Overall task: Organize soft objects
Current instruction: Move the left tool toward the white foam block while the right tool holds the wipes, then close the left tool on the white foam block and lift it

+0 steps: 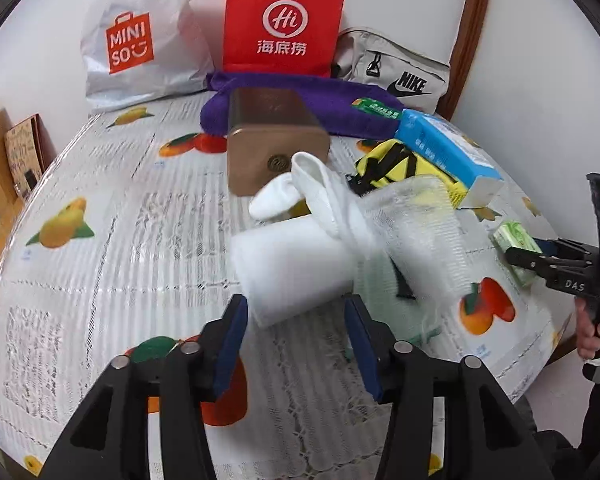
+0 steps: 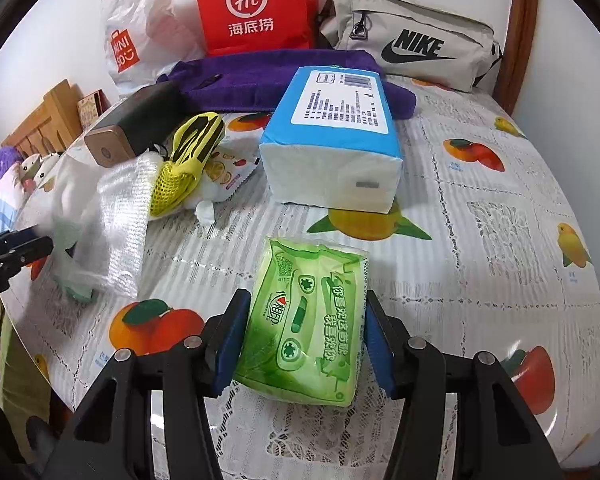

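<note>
A white foam roll (image 1: 292, 268) lies on the fruit-print tablecloth (image 1: 112, 208), with a white sock (image 1: 312, 184) and clear bubble wrap (image 1: 416, 232) draped over it, all blurred. My left gripper (image 1: 296, 304) has its blue pads against the near end of the roll. In the right wrist view that gripper (image 2: 40, 250) shows at the left edge beside the blurred bubble wrap (image 2: 108, 220). My right gripper (image 2: 306, 300) is shut on a green tissue pack (image 2: 304, 320). The left wrist view shows it (image 1: 516, 258) at the far right with the pack (image 1: 516, 240).
A blue tissue brick (image 2: 332, 140), a yellow mesh pouch (image 2: 188, 160) and a bronze tin (image 1: 272, 148) sit mid-table. Behind them are a purple towel (image 1: 340, 108), a red paper bag (image 1: 284, 20), a white Miniso bag (image 1: 140, 32) and a grey Nike bag (image 2: 412, 44). A hand (image 1: 592, 332) holds the right gripper.
</note>
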The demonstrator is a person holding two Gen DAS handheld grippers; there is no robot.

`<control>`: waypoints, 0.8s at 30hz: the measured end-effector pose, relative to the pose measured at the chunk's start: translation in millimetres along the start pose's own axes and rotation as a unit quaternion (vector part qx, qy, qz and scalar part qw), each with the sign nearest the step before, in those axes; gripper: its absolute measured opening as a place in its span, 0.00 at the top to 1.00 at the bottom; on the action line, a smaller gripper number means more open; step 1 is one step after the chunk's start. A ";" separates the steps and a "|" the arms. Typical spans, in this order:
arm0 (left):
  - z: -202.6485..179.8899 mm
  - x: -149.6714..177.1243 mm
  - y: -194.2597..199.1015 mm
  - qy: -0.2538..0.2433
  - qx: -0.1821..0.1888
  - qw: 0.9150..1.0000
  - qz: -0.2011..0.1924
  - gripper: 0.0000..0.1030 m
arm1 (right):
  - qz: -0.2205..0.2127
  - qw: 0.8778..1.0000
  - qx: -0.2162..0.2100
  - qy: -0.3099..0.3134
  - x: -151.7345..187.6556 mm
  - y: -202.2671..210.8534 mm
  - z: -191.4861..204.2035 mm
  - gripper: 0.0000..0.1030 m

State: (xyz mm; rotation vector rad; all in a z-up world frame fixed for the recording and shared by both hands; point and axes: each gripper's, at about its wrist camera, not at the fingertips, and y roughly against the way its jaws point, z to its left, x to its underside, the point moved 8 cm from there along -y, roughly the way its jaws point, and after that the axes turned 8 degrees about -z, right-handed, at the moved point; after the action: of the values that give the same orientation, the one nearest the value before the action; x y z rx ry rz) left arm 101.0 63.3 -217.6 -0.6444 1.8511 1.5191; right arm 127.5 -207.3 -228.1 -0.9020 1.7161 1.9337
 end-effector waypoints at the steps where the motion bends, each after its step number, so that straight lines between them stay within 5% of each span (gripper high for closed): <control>1: 2.0 1.9 -2.7 -0.005 -0.006 1.000 0.004 0.50 | 0.002 1.000 0.001 0.000 0.5 -0.6 -0.3 0.47; 5: 12.0 1.8 -15.1 -0.032 -0.039 0.999 0.001 0.43 | 0.009 1.000 0.004 0.001 2.8 -4.8 -1.7 0.47; 13: -4.9 -9.5 -30.2 -0.093 0.002 0.996 0.000 0.34 | 0.013 1.000 0.006 0.011 1.8 -10.9 0.0 0.47; 17: -9.8 -13.1 -30.2 -0.081 0.019 0.997 -0.008 0.55 | 0.009 1.000 0.006 0.006 1.3 -13.0 -1.8 0.47; 24: -6.5 -11.6 -13.1 -0.045 0.029 0.998 -0.031 0.64 | 0.000 1.000 0.006 0.018 0.4 -7.5 0.1 0.47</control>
State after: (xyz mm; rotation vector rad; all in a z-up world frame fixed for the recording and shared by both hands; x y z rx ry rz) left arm 117.1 53.9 -216.8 -0.5907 1.7852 1.4255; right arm 132.3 -206.0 -233.7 -0.9368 1.7473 1.9161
